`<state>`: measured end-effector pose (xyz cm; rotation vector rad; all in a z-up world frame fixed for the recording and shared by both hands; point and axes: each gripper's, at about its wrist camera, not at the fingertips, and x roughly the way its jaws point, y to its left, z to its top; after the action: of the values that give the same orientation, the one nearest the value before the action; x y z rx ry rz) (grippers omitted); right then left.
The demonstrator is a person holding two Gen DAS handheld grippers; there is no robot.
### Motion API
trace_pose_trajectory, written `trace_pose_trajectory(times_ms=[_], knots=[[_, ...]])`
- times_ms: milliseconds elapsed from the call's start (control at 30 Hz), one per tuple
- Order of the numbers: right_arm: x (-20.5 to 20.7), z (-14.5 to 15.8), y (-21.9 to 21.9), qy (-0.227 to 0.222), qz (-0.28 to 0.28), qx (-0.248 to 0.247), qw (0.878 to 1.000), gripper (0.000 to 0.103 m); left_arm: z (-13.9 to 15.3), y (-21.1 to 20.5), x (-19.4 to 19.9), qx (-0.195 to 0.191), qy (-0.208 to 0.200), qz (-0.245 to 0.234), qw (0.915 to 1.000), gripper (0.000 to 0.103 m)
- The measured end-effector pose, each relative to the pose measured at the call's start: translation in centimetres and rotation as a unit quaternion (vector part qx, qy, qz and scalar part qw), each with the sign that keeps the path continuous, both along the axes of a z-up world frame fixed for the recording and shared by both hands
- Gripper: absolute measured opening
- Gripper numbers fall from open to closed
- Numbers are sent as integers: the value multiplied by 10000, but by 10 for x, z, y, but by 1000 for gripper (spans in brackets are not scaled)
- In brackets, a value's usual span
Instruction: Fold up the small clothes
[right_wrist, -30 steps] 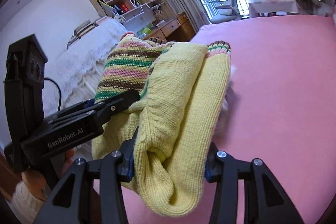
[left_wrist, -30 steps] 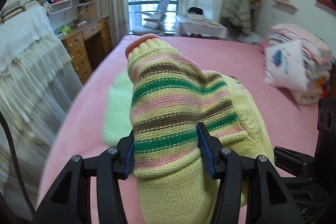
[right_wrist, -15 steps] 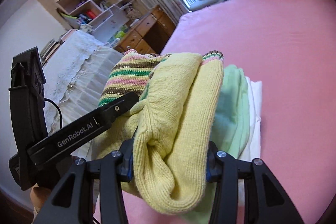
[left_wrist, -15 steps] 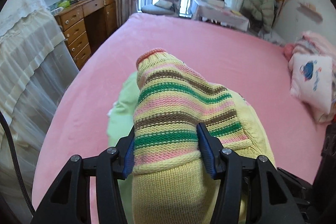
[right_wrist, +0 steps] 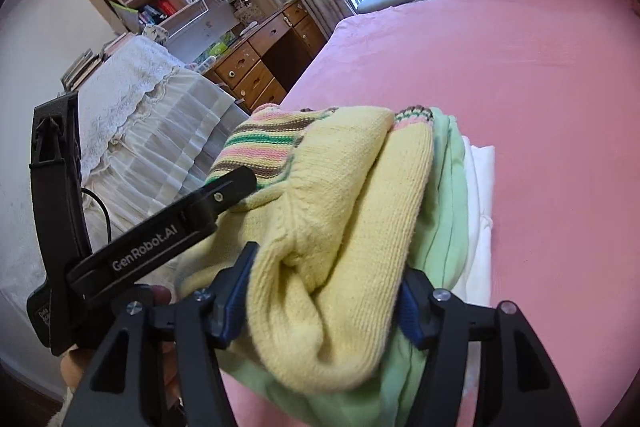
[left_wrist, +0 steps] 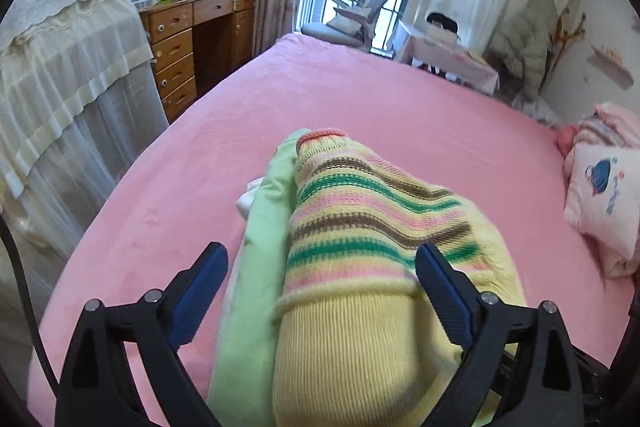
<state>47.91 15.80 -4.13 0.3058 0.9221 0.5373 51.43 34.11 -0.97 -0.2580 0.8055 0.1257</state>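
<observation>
Left tool [left_wrist: 322,269]: matte black angular frame, two fingers with ribbed blue pads [left_wrist: 444,293], silver round screws at the finger joints. A black cable [left_wrist: 24,291] runs along its left side. Right tool [right_wrist: 324,291]: same black frame, blue pads, silver screws. Seen from the right wrist, the left tool's finger carries white "GenRobot.AI" lettering [right_wrist: 145,246].

The folded yellow sweater [left_wrist: 360,339] runs off the left wrist view's bottom edge. It hides most of the green garment [right_wrist: 444,219] and the white one [right_wrist: 480,179] beneath.

Both tongs, left [left_wrist: 320,287] and right [right_wrist: 324,291], tilted downward, jaws opening.
</observation>
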Motion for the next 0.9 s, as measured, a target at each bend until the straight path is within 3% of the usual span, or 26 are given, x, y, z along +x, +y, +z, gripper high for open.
trace_pose_trajectory(times_ms=[100, 267, 467, 767, 900], knots=[[-20, 22, -11, -194, -2, -10, 9998, 66, 14, -4, -31, 52, -28, 235, 9997, 100], [-73, 63, -43, -326, -65, -96, 9994, 66, 48, -29, -93, 657, 58, 359, 9972, 100], [-171, 118, -97, -446, -82, -23, 9990, 66, 107, -98, -211, 1089, -185, -203, 9937, 101], [-314, 186, -173, -930, -171, -171, 9954, 66, 194, -187, -367, 1213, -684, -710, 9877, 102], [-359, 195, -196, -1054, -313, -403, 9931, 70, 208, -211, -416, 1074, -736, -678, 9892, 102]])
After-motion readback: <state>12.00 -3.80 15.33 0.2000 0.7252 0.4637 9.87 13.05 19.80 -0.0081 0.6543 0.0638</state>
